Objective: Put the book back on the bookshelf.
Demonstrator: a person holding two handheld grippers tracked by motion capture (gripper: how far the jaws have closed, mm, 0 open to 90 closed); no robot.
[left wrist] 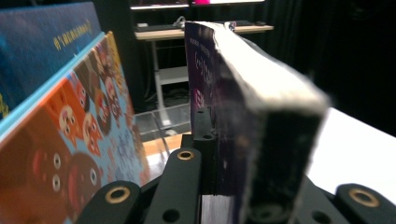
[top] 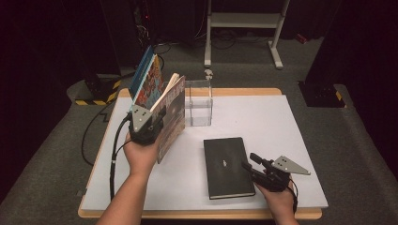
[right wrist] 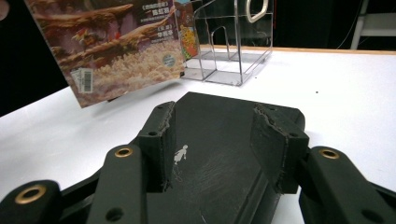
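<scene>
My left gripper [top: 157,123] [left wrist: 212,158] is shut on the lower edge of a thick paperback [top: 172,117] [left wrist: 261,107], held off the table and tilted, its back cover with a barcode [right wrist: 112,51] facing right. Just left of it stand a colourful picture book [top: 151,84] [left wrist: 84,130] and a blue book [top: 142,72] [left wrist: 42,42], leaning. A black notebook [top: 224,164] [right wrist: 224,112] lies flat on the white table [top: 263,117]. My right gripper [top: 249,161] [right wrist: 219,135] is open at the notebook's right edge, its jaws spread just above the cover.
A clear acrylic book stand [top: 199,105] [right wrist: 233,51] sits at the table's back middle, right of the held paperback. The left gripper's cable [top: 112,154] hangs along the table's left edge. A white desk frame [top: 244,21] stands on the floor behind.
</scene>
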